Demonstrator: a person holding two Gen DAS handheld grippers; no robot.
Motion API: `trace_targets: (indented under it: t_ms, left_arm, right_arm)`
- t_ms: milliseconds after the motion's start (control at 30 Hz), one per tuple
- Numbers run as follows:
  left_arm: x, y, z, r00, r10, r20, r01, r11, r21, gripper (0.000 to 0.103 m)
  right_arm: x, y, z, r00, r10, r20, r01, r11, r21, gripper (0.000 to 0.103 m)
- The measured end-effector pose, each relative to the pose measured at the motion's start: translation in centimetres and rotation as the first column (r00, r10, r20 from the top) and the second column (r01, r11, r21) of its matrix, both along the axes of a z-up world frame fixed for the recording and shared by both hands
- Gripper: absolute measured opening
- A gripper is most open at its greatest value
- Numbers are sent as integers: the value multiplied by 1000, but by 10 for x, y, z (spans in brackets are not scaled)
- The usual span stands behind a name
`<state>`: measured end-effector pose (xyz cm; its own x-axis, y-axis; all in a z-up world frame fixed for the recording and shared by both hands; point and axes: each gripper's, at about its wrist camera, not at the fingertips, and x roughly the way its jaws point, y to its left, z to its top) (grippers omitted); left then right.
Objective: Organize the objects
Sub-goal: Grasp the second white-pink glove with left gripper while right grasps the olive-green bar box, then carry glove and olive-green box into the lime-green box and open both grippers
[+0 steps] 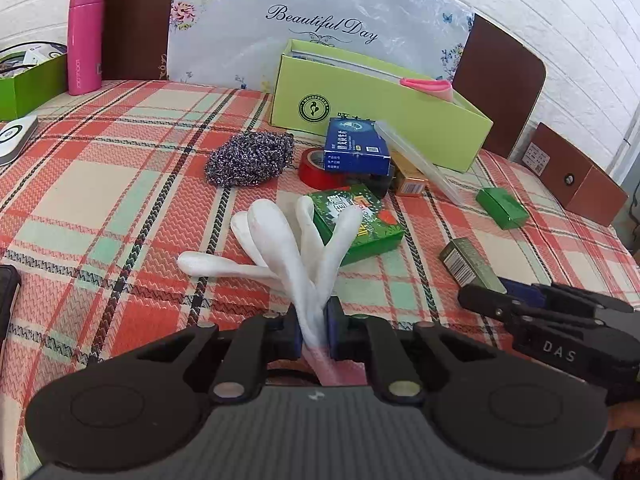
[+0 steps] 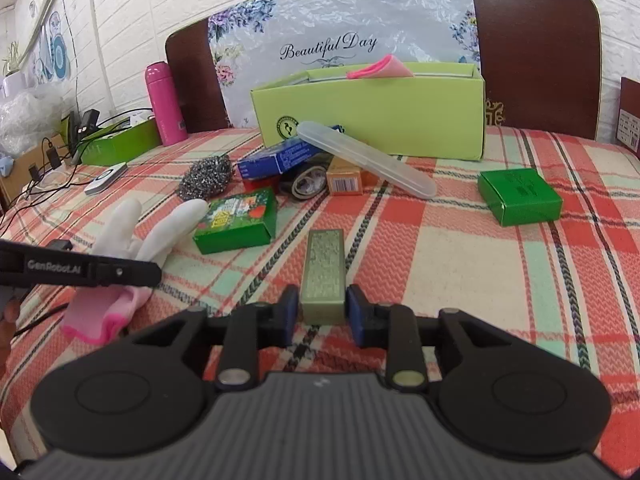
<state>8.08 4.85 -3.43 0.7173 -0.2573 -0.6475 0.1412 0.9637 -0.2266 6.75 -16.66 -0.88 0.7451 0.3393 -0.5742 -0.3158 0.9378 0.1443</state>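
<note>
My left gripper [image 1: 314, 330] is shut on a white glove [image 1: 280, 240] near its pink cuff, and the glove's fingers fan out over the plaid tablecloth [image 1: 120, 184]. In the right wrist view the same glove [image 2: 160, 228] lies at the left under one of that gripper's fingers [image 2: 120, 272]. My right gripper [image 2: 323, 314] is shut on the near end of a narrow olive-green box [image 2: 324, 268] that rests on the cloth. That box [image 1: 466, 260] and the right gripper [image 1: 484, 294] also show at the lower right of the left wrist view.
An open light-green carton [image 1: 380, 120] stands at the back with a pink glove [image 1: 428, 86] on its rim. In front lie a steel scrubber [image 1: 248, 160], red tape [image 1: 316, 168], a blue box [image 1: 356, 148], a clear case [image 1: 420, 160], a patterned green box [image 1: 360, 220] and a small green box [image 1: 502, 208]. A pink bottle [image 1: 84, 40] stands far left.
</note>
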Motion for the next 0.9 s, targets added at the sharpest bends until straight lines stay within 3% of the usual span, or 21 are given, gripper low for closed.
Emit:
trace_targets:
  t_ms: [100, 167, 400, 700, 900]
  left_arm:
    - [-1, -1, 1, 1000, -8, 2, 8, 1000, 1, 11]
    - [-1, -1, 3, 1000, -14, 4, 14, 1000, 2, 11]
    - [1, 5, 16, 999, -7, 37, 7, 1000, 15, 11]
    - [32, 10, 66, 993, -8, 120, 7, 1000, 9, 11]
    - [74, -19, 101, 983, -67, 170, 64, 998, 21, 11]
  right_arm:
    - [4, 4, -1, 1000, 10, 0, -10, 1000, -14, 35]
    - [3, 2, -1, 1000, 4, 1, -4, 1000, 0, 23]
    - [-5, -10, 14, 999, 8, 33, -10, 996, 88, 23]
    - [5, -29, 61, 984, -17, 178, -2, 994, 108, 23]
    - [38, -40, 81, 970, -46, 239, 19, 993, 113, 23]
